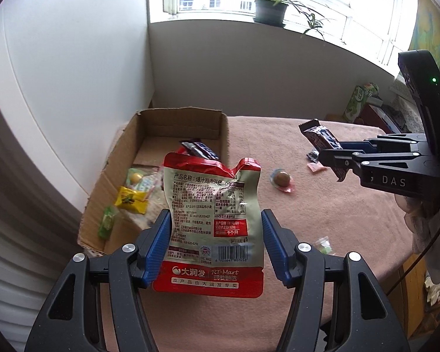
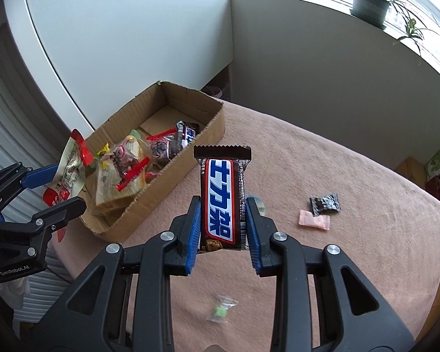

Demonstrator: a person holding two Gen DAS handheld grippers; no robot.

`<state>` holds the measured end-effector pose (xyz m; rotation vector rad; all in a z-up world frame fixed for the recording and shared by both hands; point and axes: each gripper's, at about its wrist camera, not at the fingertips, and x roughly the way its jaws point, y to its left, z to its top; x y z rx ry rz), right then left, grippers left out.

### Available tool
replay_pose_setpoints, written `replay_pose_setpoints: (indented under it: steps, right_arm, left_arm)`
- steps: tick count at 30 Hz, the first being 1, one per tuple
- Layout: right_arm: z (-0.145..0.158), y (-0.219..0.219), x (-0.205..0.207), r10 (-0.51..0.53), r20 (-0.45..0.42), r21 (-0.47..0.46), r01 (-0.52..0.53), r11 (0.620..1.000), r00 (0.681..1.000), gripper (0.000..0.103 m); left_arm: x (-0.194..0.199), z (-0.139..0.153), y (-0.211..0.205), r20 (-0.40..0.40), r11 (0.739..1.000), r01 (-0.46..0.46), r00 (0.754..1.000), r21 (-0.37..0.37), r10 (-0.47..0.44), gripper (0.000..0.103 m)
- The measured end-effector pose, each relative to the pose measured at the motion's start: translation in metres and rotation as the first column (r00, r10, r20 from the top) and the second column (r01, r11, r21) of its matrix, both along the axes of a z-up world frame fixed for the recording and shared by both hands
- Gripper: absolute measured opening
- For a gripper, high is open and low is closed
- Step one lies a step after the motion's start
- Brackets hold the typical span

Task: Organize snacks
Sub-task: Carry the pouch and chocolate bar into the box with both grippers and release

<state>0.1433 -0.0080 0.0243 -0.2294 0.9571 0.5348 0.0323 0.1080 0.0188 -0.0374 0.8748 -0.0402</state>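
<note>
My left gripper is shut on a red and beige snack pouch, held in the air just right of an open cardboard box. In the box lie a chocolate bar, a yellow packet and other wrapped snacks. My right gripper is shut on a brown chocolate bar with blue and white lettering, upright above the pink table cover. The right wrist view shows the left gripper with its pouch at the near end of the box.
Loose sweets lie on the cover: a black one, a pink one, a green one in clear wrap and a round brown one. A white wall stands behind the box. Green boxes sit at the far right.
</note>
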Motion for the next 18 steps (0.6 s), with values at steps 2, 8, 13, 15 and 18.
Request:
replay_pose_setpoints:
  steps: [2, 8, 13, 15, 18]
  right_arm:
    - [0.0, 0.016, 0.005, 0.015, -0.002, 0.0, -0.015, 1.0, 1.0, 0.03]
    - [-0.005, 0.054, 0.024, 0.039, -0.013, 0.003, -0.039, 0.999, 0.999, 0.03]
    - [-0.015, 0.077, 0.045, 0.048, -0.04, 0.011, -0.047, 0.999, 0.998, 0.03]
    - [-0.02, 0.085, 0.052, 0.049, -0.047, 0.011, -0.049, 0.999, 0.998, 0.03]
    - [-0.027, 0.095, 0.065, 0.052, -0.062, 0.021, -0.051, 0.998, 0.997, 0.03]
  left_arm:
    - [0.003, 0.002, 0.012, 0.004, 1.0, -0.022, 1.0, 0.001, 0.022, 0.06]
    - [0.019, 0.003, 0.044, 0.012, 0.997, -0.074, 0.997, -0.025, 0.074, 0.06]
    - [0.037, -0.002, 0.056, 0.007, 0.994, -0.101, 0.995, -0.037, 0.101, 0.06]
    - [0.045, -0.005, 0.059, 0.003, 0.994, -0.104, 0.995, -0.036, 0.104, 0.06]
    - [0.057, -0.011, 0.06, -0.007, 0.993, -0.112, 0.994, -0.04, 0.111, 0.06]
